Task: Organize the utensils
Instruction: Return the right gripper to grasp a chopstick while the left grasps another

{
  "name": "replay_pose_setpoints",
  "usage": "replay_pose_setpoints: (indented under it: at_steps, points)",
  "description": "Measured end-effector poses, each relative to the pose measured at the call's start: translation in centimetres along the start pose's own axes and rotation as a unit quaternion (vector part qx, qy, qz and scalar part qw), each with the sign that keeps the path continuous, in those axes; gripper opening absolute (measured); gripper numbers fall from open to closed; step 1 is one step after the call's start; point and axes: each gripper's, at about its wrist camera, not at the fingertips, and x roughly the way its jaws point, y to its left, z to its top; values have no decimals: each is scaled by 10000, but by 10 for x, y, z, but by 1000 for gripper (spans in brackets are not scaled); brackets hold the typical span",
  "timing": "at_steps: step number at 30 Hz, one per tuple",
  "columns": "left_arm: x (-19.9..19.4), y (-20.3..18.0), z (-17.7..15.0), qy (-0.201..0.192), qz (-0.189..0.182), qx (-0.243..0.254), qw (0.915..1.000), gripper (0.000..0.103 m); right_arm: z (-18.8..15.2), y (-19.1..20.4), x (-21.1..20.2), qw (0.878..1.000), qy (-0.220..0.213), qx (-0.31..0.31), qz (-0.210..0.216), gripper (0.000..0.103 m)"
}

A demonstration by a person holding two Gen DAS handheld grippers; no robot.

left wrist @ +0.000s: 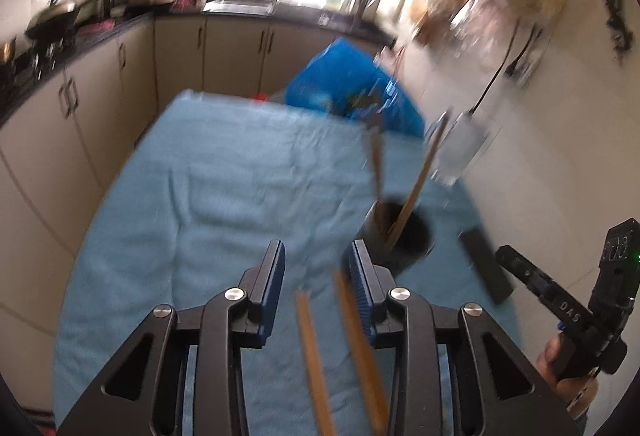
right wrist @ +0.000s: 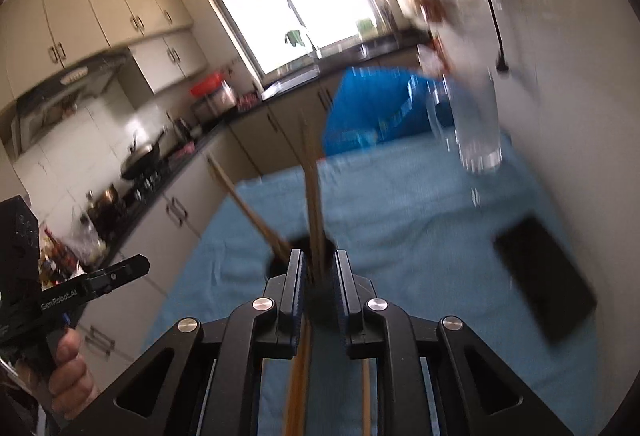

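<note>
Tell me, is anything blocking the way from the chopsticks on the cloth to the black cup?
Nothing visible. The loose wooden chopsticks lie on the blue cloth just short of the round black cup, which already holds other sticks.

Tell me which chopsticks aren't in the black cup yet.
The two chopsticks lying flat on the blue cloth, just under the left gripper. The others stand upright, leaning in the black cup.
</note>
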Motion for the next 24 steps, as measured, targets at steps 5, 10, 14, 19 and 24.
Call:
replay_pose_setpoints:
  at_steps: [5, 10, 14, 19, 24]
  points:
    - [51, 37, -53, 846, 245, -374, 9954, 32, -45, -32, 30, 9974, 608, 293, -247, 16]
    - [79, 49, -87, 1245, 395, -477, 9903, 32, -72, -61, 52, 9919, 996, 615, -492, 16]
    - [83, 45, -96, 1101, 547, -275, 9920, 32, -76, -64, 58, 9913, 1079, 596, -471, 16]
    - [83, 34, -102, 877, 784, 106, 9930, 33, -78, -59, 68, 9903, 1227, 390, -513, 16]
    - [84, 30, -101, 839, 855, 232, 9925, 33, -76, -37, 90, 9871, 1465, -148, -622, 16]
